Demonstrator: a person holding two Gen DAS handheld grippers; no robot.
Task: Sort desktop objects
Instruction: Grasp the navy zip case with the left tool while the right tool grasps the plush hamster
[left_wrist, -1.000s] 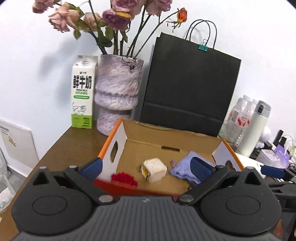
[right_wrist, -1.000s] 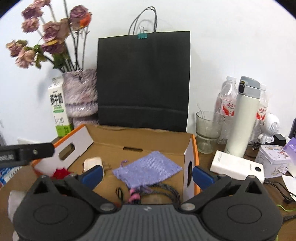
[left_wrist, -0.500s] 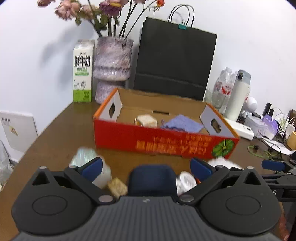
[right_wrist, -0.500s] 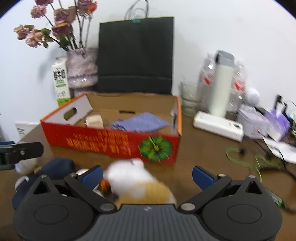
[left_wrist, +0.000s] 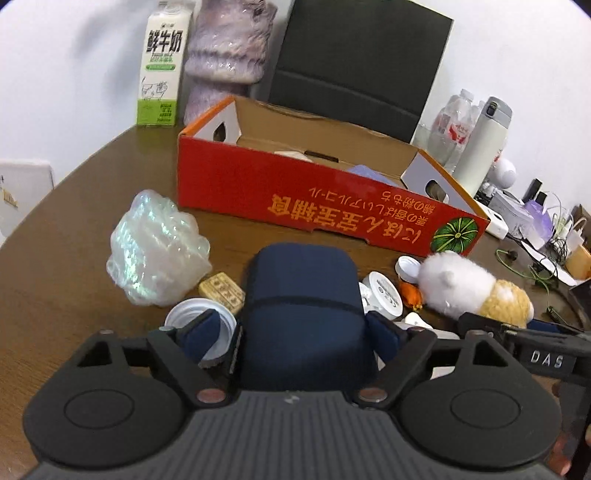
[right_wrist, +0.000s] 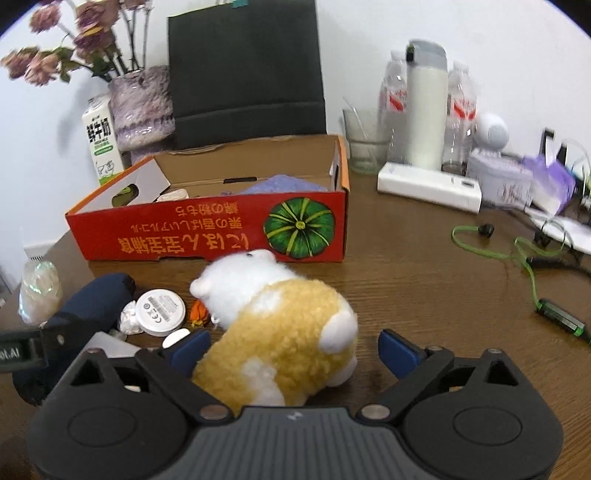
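Your left gripper (left_wrist: 295, 332) straddles the navy case (left_wrist: 301, 295), jaws wide with a pad at each flank; whether the pads already press it you cannot tell from this angle, so call it not yet gripped. Your right gripper (right_wrist: 293, 349) is also spread wide around the plush hamster (right_wrist: 280, 325), the left pad near its fur and the right pad clearly apart from it.

The red box (right_wrist: 207, 236) stands just beyond both, and it already holds a purple cloth (right_wrist: 284, 182) and a pale block (right_wrist: 173, 194) (the rest of its floor is hidden behind the front wall). So the sort looks partly done.

Left on the table in front of the box:
- the case and the hamster, both between your jaws
- a crumpled plastic bag (left_wrist: 155, 247)
- a tan biscuit-like piece (left_wrist: 221, 291)
- white lids, among them one round disc (right_wrist: 159, 311), and a small orange scrap (right_wrist: 199, 314)

Probably the next step is to close on each item and lift both over the box's front wall.
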